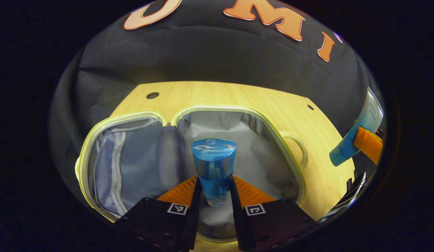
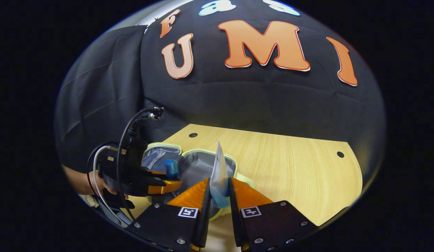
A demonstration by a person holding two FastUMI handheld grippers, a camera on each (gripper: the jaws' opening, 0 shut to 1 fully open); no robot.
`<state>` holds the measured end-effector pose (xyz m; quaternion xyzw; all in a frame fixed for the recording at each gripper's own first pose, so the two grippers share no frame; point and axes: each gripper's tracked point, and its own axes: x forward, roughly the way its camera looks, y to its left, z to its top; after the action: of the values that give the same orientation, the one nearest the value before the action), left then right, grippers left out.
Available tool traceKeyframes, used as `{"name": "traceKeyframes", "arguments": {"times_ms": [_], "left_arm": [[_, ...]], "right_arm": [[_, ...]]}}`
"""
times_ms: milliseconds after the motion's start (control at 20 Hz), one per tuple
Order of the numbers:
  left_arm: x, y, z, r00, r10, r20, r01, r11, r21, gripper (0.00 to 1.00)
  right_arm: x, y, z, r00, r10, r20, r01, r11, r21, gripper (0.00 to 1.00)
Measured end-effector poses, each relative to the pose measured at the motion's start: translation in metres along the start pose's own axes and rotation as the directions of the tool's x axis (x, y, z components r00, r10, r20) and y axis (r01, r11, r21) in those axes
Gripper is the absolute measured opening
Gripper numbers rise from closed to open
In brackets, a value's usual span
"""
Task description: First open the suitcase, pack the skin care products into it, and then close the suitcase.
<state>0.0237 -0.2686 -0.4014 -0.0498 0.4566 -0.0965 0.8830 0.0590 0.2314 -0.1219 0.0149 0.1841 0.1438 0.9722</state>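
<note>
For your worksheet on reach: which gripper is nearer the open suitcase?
Left. The left gripper holds the blue bottle over the suitcase; the right gripper holds the tube just beside it.

One open, cream-trimmed fabric suitcase (image 1: 188, 147) with grey lining is counted, along with one blue capped bottle (image 1: 213, 168), one pale blue-capped squeeze tube (image 2: 219, 175) and two orange-fingered black grippers (image 1: 215, 196) (image 2: 219, 197).
</note>
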Motion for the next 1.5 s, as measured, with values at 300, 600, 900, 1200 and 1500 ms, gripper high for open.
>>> {"name": "traceKeyframes", "arguments": {"times_ms": [300,600,900,1200,1500], "left_arm": [[0.034,0.006,0.015,0.997,0.055,-0.049,-0.053,0.998,0.043,0.44],[0.058,0.01,0.003,0.979,0.141,-0.15,-0.135,0.99,0.05,0.45],[0.069,0.014,-0.003,0.964,0.183,-0.193,-0.176,0.983,0.054,0.45],[0.058,0.011,0.003,0.979,0.138,-0.151,-0.139,0.99,0.009,0.5],[0.004,0.018,0.033,0.993,0.115,-0.007,-0.115,0.993,-0.02,0.7]], "right_arm": [[0.025,0.006,-0.013,0.998,-0.012,-0.053,0.014,0.999,0.029,0.3],[0.04,0.009,-0.025,0.994,0.009,-0.104,-0.003,0.999,0.053,0.3],[0.057,0.01,-0.038,0.988,0.026,-0.152,-0.018,0.998,0.056,0.3],[0.066,0.015,-0.05,0.98,0.035,-0.198,-0.026,0.999,0.048,0.3],[0.08,0.022,-0.064,0.967,0.04,-0.251,-0.026,0.998,0.057,0.3]]}}
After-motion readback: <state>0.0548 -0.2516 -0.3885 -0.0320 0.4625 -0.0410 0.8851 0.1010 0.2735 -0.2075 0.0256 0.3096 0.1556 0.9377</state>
